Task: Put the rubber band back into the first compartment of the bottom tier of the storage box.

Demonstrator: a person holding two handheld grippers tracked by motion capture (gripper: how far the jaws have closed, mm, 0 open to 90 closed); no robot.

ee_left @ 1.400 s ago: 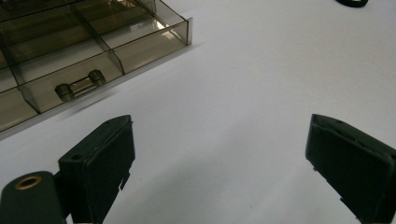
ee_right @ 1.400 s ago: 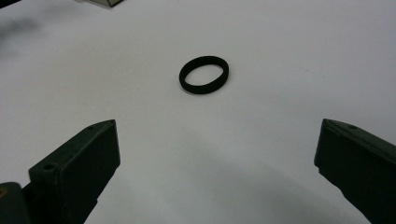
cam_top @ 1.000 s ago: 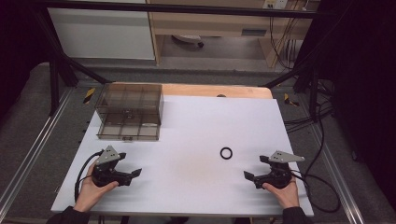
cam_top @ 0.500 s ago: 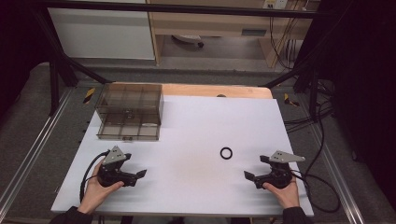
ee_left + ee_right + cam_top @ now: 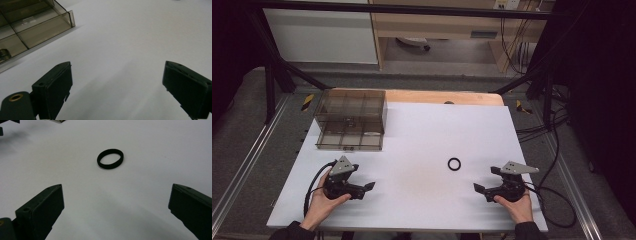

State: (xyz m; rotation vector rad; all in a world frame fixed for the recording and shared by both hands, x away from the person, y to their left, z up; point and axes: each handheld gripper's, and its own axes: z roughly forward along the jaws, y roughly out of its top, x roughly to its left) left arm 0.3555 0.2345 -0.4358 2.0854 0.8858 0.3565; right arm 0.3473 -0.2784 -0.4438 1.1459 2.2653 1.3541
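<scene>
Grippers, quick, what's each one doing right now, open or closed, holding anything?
Left gripper: open, jaws wide apart, nothing between them.
Right gripper: open, jaws wide apart, holding nothing; the black ring lies ahead on the table.

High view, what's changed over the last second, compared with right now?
The left gripper has slid forward and to the right across the table, toward the middle; its jaws stand open and empty. The right gripper, the black ring and the smoky plastic box stayed where they were.

Overhead view; 2 low tabletop (image 5: 422, 145) close-ups
</scene>
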